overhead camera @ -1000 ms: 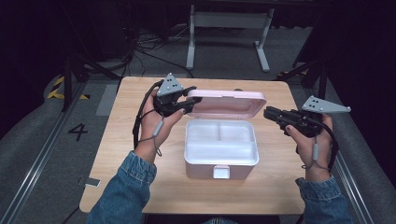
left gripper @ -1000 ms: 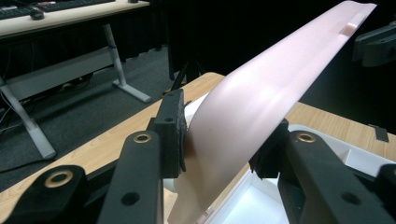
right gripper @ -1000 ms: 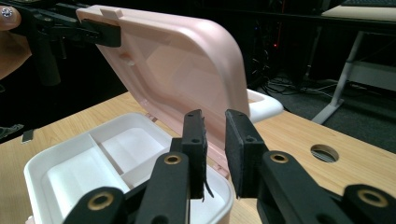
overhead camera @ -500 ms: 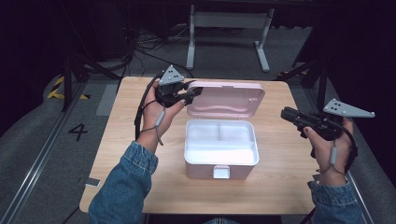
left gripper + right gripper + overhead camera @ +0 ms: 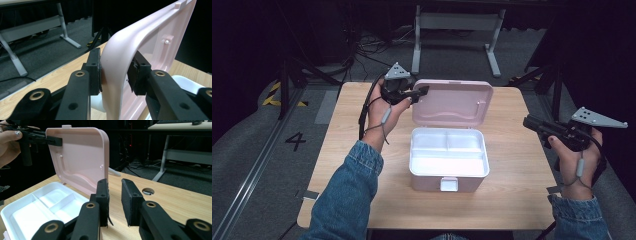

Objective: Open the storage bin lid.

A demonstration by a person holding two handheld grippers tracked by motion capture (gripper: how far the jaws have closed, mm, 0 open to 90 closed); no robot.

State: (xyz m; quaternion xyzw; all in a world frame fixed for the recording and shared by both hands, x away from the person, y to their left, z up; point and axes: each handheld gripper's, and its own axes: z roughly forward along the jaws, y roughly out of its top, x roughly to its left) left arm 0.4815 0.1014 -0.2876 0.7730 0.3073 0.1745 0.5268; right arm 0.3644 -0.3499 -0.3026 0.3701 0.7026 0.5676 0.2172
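Observation:
A pink box (image 5: 427,181) with a white divided tray (image 5: 447,152) inside stands mid-table, its lid (image 5: 452,102) raised upright. My left gripper (image 5: 419,91) is at the lid's upper left corner. Its jaws have just been closing, and in the left gripper view (image 5: 115,67) the pads clamp the lid's rim (image 5: 112,50). My right gripper (image 5: 528,121) hovers to the right of the box, apart from it and open. In the right gripper view (image 5: 115,200) there is nothing between its pads, and the lid (image 5: 80,157) and tray (image 5: 37,207) lie beyond.
The wooden table (image 5: 362,125) has bare room on both sides of the box, and a round cable hole (image 5: 148,191) near its far right. A white desk frame (image 5: 457,22) stands on the floor behind. Dark floor drops off at the left and right edges.
The lid has come up from leaning back to upright, with my left gripper moving in along its left corner. My right gripper has drawn away from the lid's right edge, out to the right.

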